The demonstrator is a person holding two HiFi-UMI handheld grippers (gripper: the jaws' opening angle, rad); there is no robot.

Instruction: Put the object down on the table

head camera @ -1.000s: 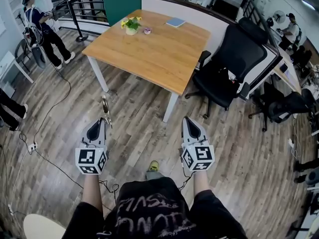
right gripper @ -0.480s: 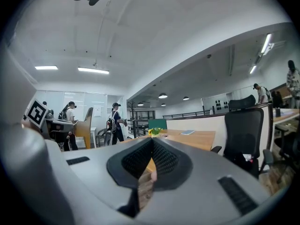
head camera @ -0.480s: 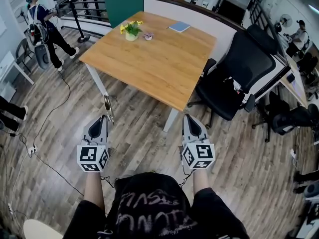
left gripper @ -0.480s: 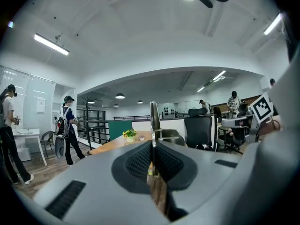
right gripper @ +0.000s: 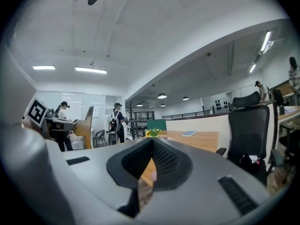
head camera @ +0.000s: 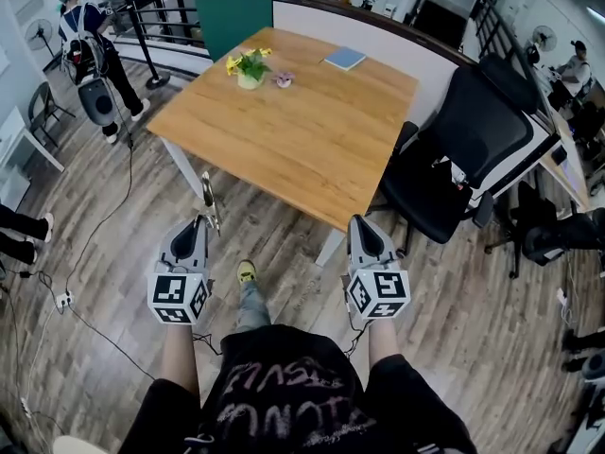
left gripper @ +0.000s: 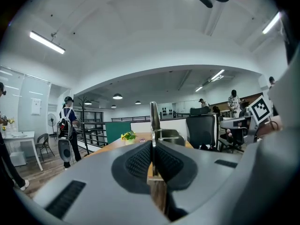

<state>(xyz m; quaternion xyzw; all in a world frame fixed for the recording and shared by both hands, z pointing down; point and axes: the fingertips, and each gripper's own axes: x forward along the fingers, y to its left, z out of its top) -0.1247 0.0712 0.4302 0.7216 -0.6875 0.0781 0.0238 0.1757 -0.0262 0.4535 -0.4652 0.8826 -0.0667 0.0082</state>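
My left gripper (head camera: 199,222) is shut on a slim metal utensil (head camera: 208,200) that sticks up and forward out of its jaws. The left gripper view shows the utensil (left gripper: 154,118) edge-on, upright between the closed pads of the left gripper (left gripper: 153,143). My right gripper (head camera: 360,223) is level with it on the right, shut with nothing in it; its pads meet at the tip in the right gripper view (right gripper: 151,142). Both hang over the wood floor, just short of the near edge of a wooden table (head camera: 312,121).
On the table's far side stand a small pot of yellow flowers (head camera: 250,67), a little pink thing (head camera: 283,79) and a blue book (head camera: 344,59). A black office chair (head camera: 463,149) stands at the table's right. A person (head camera: 90,50) stands far left; cables (head camera: 66,301) trail on the floor.
The table has come nearer and lower in the head view as the person steps forward. Both grippers keep their pose, the left one still holding the utensil.
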